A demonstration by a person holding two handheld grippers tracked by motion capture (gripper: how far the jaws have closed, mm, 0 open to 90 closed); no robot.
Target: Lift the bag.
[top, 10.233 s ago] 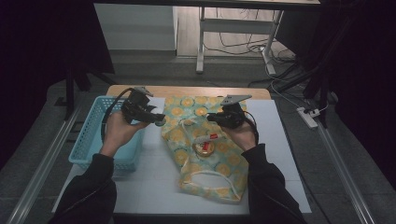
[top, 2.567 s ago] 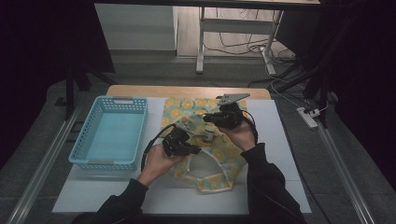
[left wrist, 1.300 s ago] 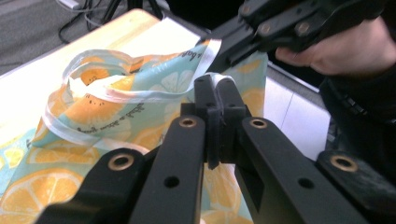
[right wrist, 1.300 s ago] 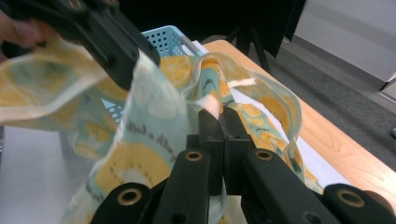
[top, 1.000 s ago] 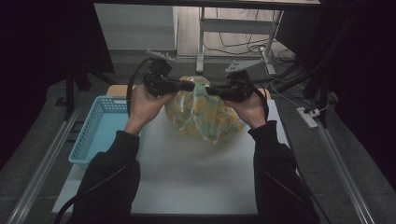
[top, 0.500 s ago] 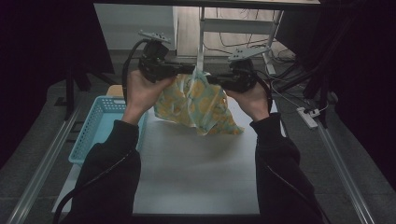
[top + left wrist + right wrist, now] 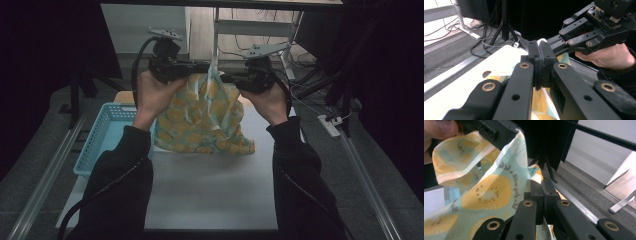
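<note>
A pale teal cloth (image 7: 202,117) printed with yellow fruit slices hangs in the air above the white table (image 7: 215,192). Both grippers hold its top edge, close together. My left gripper (image 7: 201,66) is shut on the cloth's upper hem, its jaws pressed together (image 7: 539,51) with the fabric (image 7: 541,101) trailing below. Just to its right, my right gripper (image 7: 225,78) is also shut on the hem (image 7: 541,185), and the cloth (image 7: 490,192) drapes away to the left in the right gripper view. The cloth's lower edge hangs just over the table.
A light blue plastic basket (image 7: 102,140) stands at the table's left edge. Beyond the table are a metal frame's legs (image 7: 220,30), cables on the floor and a power strip (image 7: 330,126) at the right.
Both grippers have risen and drawn together with the cloth, which lay spread on the table earlier and now hangs off it. Long before, the left gripper was over the basket.
</note>
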